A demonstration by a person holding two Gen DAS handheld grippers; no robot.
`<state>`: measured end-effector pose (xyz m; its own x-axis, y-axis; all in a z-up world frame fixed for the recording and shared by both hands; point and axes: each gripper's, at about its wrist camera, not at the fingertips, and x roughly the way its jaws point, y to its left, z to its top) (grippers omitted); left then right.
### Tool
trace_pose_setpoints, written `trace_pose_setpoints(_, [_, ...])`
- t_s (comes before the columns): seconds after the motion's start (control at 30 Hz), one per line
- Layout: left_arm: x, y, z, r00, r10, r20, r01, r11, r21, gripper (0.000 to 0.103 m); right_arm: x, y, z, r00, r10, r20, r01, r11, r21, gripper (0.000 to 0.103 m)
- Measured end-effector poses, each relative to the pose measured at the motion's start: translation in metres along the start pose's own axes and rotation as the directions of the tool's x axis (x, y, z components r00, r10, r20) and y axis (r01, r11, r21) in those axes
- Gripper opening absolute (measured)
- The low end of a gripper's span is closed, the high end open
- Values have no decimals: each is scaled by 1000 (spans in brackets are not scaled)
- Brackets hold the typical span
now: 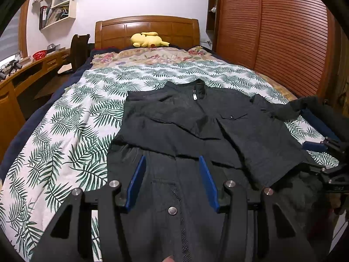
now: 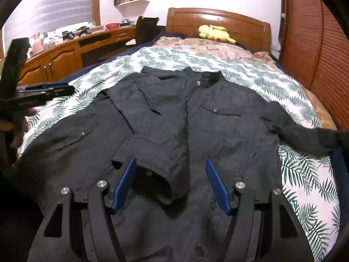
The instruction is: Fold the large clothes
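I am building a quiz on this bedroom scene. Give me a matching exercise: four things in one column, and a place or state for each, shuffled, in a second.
Things:
1. dark jacket
2. yellow plush toy
3. red basket
4. right gripper

Places or states:
A. on the wooden desk
B. jaws open over a sleeve cuff
C. by the headboard
D. spread on the leaf-print bedcover

Pairs: 1-D, 2-C, 3-A, 4-B

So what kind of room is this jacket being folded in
Most likely a bedroom: the dark jacket lies on a bed with a wooden headboard, a yellow plush toy sits by the pillows, and a wooden desk lines the wall.
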<state>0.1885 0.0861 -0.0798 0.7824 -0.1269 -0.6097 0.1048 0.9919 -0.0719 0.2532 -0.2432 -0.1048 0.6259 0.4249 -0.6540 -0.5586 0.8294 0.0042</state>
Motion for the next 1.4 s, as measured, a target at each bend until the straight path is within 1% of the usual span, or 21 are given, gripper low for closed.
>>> trace_pose_setpoints(0.13, [-2, 2, 0, 1000, 7, 4, -7, 1000, -1, 49, 8, 17, 9, 1000, 11, -18, -12, 999, -41, 67])
trace_pose_setpoints(0.3, [-7, 6, 2, 1000, 23, 14, -23, 1000, -1, 49, 32, 34, 18, 998, 47, -51, -50, 997, -59, 67])
trace_pose_setpoints(0.5, [-10, 13, 2, 999, 29, 16, -29, 1000, -10, 49, 71, 51, 25, 990, 59, -129, -69, 994, -81, 67])
trace_pose_setpoints(0.6, [-14, 14, 2, 999, 31, 22, -31, 999, -9, 49, 85, 61, 21, 984, 41, -172, -61, 992, -114, 67])
trace_pose_setpoints(0.63, [-15, 14, 2, 999, 32, 25, -32, 999, -8, 49, 89, 62, 19, 983, 19, -183, -44, 990, -137, 67])
trace_pose_setpoints(0.67, [-15, 14, 2, 999, 37, 25, -36, 999, -6, 49, 92, 63, 17, 984, -32, -177, 1, 985, -175, 67])
trace_pose_setpoints(0.7, [-16, 15, 2, 999, 40, 25, -40, 999, -6, 49, 93, 61, 16, 983, -62, -173, 27, 980, -196, 67])
trace_pose_setpoints(0.77, [-17, 17, 2, 999, 40, 26, -40, 999, -8, 49, 97, 50, 14, 979, -74, -191, 37, 981, -192, 51])
trace_pose_setpoints(0.8, [-17, 18, 2, 999, 40, 26, -40, 999, -9, 49, 98, 42, 13, 976, -81, -203, 41, 980, -194, 36])
trace_pose_setpoints(0.83, [-18, 19, 2, 999, 42, 28, -41, 999, -10, 49, 98, 37, 13, 975, -90, -205, 49, 979, -197, 28])
trace_pose_setpoints(0.9, [-19, 19, 2, 999, 43, 30, -42, 999, -12, 49, 91, 21, 16, 976, -93, -195, 58, 982, -180, 18])
trace_pose_setpoints(0.93, [-19, 19, 2, 999, 42, 31, -41, 999, -14, 49, 87, 14, 18, 978, -89, -186, 59, 985, -161, 15])
trace_pose_setpoints(1.03, [-18, 18, 2, 999, 40, 30, -40, 999, -13, 49, 71, -9, 25, 985, -82, -152, 67, 993, -100, 13])
trace_pose_setpoints(1.13, [-16, 14, 2, 999, 36, 25, -36, 999, -5, 49, 59, -35, 33, 987, -100, -124, 97, 995, -31, 12])
trace_pose_setpoints(1.2, [-14, 12, 2, 999, 34, 21, -34, 999, 2, 49, 57, -51, 37, 981, -152, -118, 153, 988, -5, 13])
trace_pose_setpoints(1.27, [-12, 10, 2, 999, 32, 18, -32, 999, 7, 49, 55, -68, 39, 971, -208, -117, 213, 977, 25, 14])
trace_pose_setpoints(1.3, [-11, 9, 2, 999, 30, 17, -30, 1000, 9, 49, 54, -75, 39, 965, -232, -124, 238, 971, 33, 19])
trace_pose_setpoints(1.33, [-10, 8, 2, 999, 28, 17, -29, 1000, 10, 49, 53, -78, 39, 961, -244, -126, 251, 967, 36, 28])
trace_pose_setpoints(1.37, [-10, 8, 2, 1000, 27, 16, -27, 1000, 11, 49, 50, -83, 38, 959, -254, -123, 261, 965, 41, 34])
trace_pose_setpoints(1.4, [-10, 7, 2, 1000, 25, 15, -26, 1000, 12, 50, 47, -88, 37, 960, -255, -117, 262, 964, 50, 47])
